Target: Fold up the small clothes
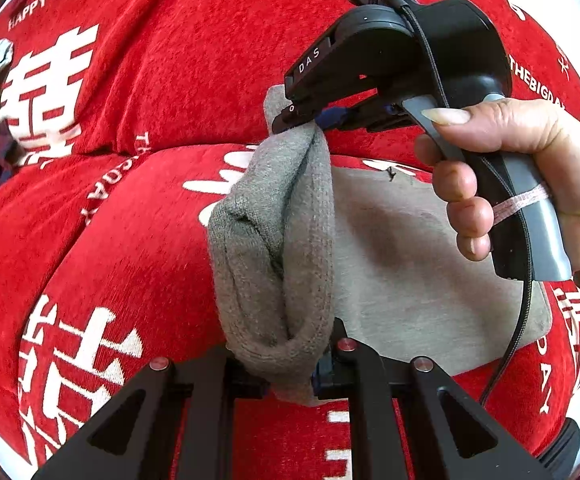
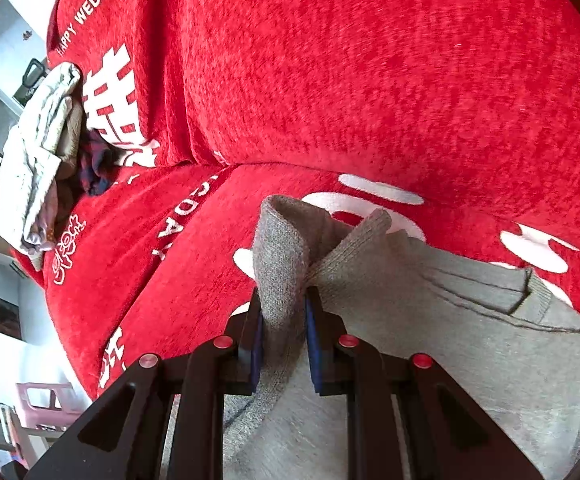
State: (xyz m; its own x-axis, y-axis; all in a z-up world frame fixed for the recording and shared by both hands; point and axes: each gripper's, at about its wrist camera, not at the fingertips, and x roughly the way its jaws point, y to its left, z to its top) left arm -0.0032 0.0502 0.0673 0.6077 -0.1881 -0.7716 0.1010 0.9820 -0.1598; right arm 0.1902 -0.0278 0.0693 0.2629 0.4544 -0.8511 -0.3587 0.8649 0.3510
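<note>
Both tongs clamped on the grey knit garment [image 1: 273, 248]: left tongs [image 1: 290, 376] on one bunched edge, right tongs [image 2: 283, 344] on another. The rest lies on the red sofa cover [image 1: 149, 100]. Light, limp, stretchy; probably sags, so grip hems or corners.

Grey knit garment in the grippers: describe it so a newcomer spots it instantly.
On the red sofa cover with white wedding lettering, look at the seat front. The grey knit garment lies there, one edge lifted by the left gripper and right gripper. Unlike the pale crumpled clothes pile at the far end, it is plain grey and held.
</note>
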